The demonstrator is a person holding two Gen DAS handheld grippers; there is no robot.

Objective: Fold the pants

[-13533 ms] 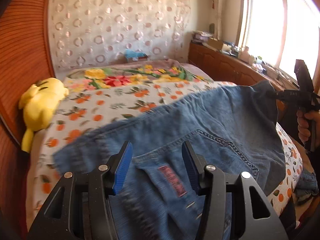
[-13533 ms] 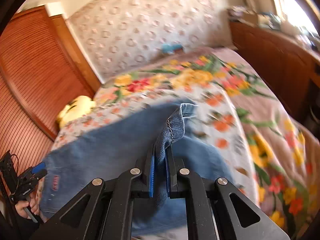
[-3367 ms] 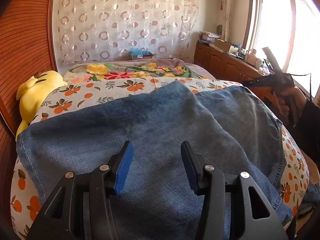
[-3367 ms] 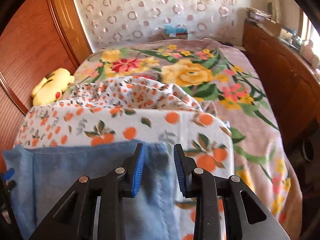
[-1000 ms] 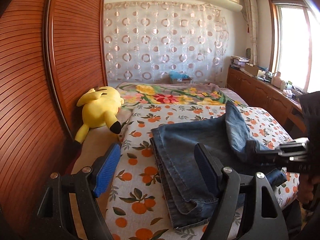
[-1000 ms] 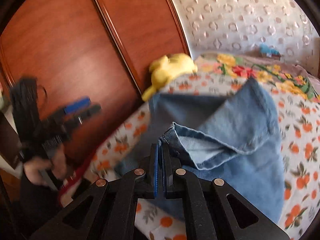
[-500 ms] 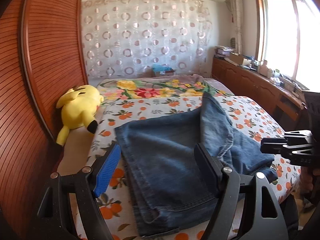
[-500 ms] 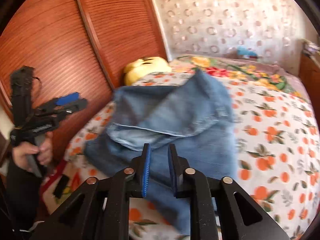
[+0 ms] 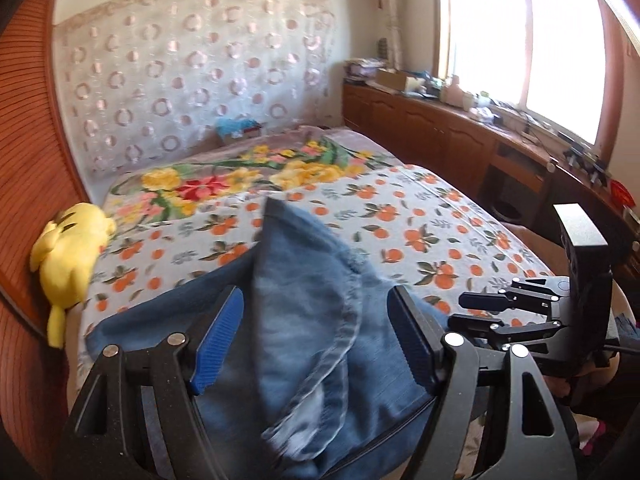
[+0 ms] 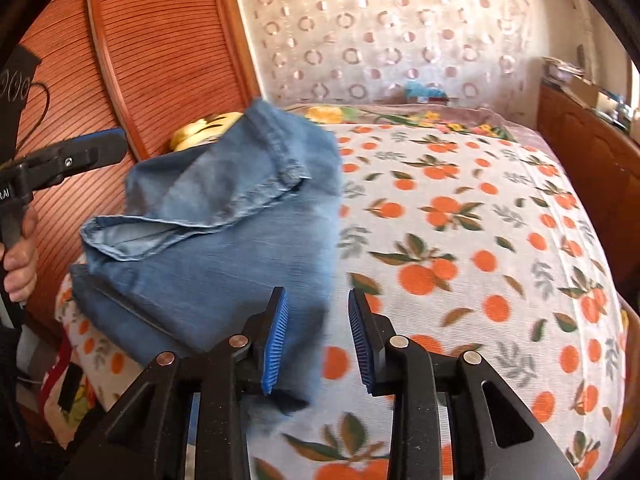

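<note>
left gripper (image 9: 316,336): black angular frame, cut-out arms, silver screw heads, ribbed blue pads | right gripper (image 10: 316,338): same black frame, silver screws, blue ribbed pads | left unit from the right view: black handle, thin black cable, white lettering

The pants (image 9: 304,320) are blue denim jeans, folded into a thick, layered bundle on the bed (image 9: 420,236) with its orange-print sheet. In the left wrist view they fill the lower centre of the frame; in the right wrist view they occupy the left half, near the bed's edge. One paler, hemmed leg end lies flopped loosely over the top of the stack, rumpled and partly raised, its stitched hem curving across the darker denim beneath.
</note>
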